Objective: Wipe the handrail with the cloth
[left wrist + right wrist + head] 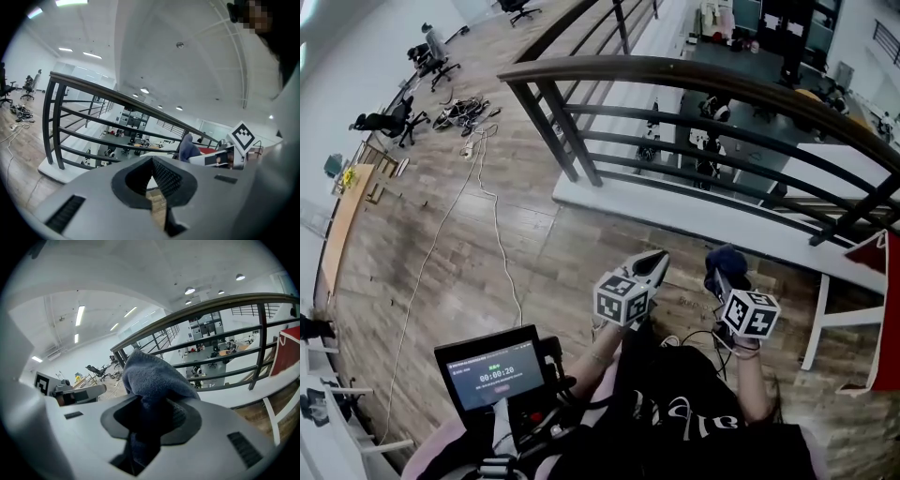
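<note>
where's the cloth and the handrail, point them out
cloth point(152, 376), right gripper view, on its bunched top fold
handrail point(675, 68), head view, on the middle stretch of the top rail

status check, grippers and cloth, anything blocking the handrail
Left gripper shut, empty. Right gripper shut on blue cloth. Handrail ahead, cloth not touching it. Nothing seen in the way.

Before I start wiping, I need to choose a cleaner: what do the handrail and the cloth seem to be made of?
The handrail is dark brown and smooth, with a soft sheen along its top. It could be painted metal or varnished wood; I can't tell which. The cloth is blue-grey with a fuzzy nap and soft folds, so it is likely microfibre or terry.
</note>
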`<action>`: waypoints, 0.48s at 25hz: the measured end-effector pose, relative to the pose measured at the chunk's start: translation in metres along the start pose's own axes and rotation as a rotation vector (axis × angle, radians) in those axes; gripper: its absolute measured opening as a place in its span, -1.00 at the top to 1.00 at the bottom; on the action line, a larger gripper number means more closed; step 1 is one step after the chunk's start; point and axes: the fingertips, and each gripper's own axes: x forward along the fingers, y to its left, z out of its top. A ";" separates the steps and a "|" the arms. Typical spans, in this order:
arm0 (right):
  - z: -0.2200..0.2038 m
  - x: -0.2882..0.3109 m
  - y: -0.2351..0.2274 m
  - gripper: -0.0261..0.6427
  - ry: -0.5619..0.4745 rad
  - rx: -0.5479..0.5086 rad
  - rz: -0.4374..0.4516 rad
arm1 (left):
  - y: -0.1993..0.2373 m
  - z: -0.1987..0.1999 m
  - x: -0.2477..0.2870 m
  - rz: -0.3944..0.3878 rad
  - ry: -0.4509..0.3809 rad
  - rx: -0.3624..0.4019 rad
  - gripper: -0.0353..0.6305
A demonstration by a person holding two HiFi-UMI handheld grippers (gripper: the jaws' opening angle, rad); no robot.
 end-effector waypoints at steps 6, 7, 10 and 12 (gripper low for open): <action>-0.013 -0.009 0.012 0.60 0.002 -0.024 0.019 | -0.005 -0.010 -0.018 0.016 -0.012 0.004 0.89; -0.015 -0.010 0.014 0.60 0.004 -0.026 0.019 | -0.006 -0.011 -0.020 0.016 -0.013 0.004 0.89; -0.017 -0.015 0.014 0.60 0.003 -0.030 0.013 | -0.009 -0.013 -0.023 0.011 -0.015 0.008 0.89; -0.018 -0.018 0.015 0.60 -0.003 -0.031 0.009 | -0.012 -0.013 -0.025 0.003 -0.021 0.012 0.89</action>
